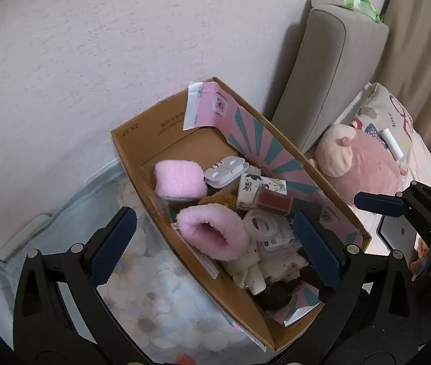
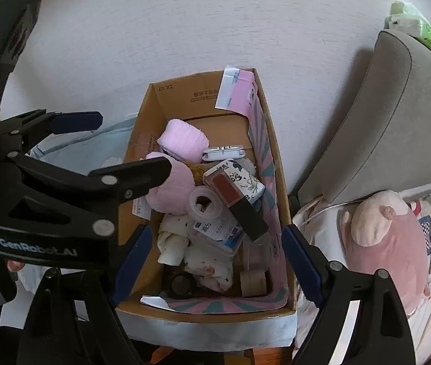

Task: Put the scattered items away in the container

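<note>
A: Both sets of tongs, left tongs [image 1: 215,249] and right tongs [image 2: 215,264], hang apart and empty over the cardboard box [image 2: 282,182], which sits on a floral cloth [image 1: 154,289] beside the sofa arm [image 1: 331,73].

B: Contents?

A: Soft pink slipper [image 1: 212,234], likely light, best pinched at its cuff; patterned carton [image 2: 239,182]; slick tape roll [image 2: 201,202].

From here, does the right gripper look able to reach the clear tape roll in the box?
Probably yes: the right gripper is open above the cardboard box, and the tape roll lies uncovered on top.
</note>
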`<state>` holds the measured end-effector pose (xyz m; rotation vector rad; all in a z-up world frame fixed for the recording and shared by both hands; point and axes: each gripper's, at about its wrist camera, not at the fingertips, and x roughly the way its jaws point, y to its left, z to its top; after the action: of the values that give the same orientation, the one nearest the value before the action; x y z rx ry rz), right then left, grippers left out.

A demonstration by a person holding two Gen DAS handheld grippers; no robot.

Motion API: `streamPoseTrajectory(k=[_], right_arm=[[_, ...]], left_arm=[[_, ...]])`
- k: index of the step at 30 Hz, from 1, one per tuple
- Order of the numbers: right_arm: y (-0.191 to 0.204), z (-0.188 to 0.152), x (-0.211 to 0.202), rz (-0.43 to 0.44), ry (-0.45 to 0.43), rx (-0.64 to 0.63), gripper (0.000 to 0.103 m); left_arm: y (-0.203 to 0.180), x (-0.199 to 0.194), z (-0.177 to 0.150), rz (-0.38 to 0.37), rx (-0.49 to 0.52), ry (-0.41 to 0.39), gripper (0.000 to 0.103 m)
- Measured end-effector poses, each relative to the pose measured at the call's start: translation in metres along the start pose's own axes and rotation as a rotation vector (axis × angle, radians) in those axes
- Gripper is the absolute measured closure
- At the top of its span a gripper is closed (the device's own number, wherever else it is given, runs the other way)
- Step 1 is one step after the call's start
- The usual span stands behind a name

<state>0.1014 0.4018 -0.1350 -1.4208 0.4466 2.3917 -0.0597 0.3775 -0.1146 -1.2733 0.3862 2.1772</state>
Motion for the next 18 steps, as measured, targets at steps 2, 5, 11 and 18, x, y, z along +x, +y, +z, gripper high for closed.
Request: streamPoseTrajectory(k=[2, 5, 11, 18], right_arm=[[-0.001, 0.001, 0.000, -0.009, -0.001, 0.007, 0.019], [-0.002, 0.001, -0.002, -0.024, -0.005, 0.016, 0.019], [0.000, 0.002, -0.003, -0.034, -0.010, 0.019, 0.019], [0.004, 0.002, -0.002, -0.047, -0.010, 0.018, 0.019]], left_arm=[[0.000, -0.003, 0.001, 0.002, 0.003, -0.004, 0.000], [0.000, -0.006, 0.001, 0.014, 0.008, -0.008, 0.000], [0.002, -0.010, 0.000, 0.010, 0.006, -0.015, 0.000], [0.005, -0.014, 0.000, 0.012, 0.001, -0.019, 0.000]])
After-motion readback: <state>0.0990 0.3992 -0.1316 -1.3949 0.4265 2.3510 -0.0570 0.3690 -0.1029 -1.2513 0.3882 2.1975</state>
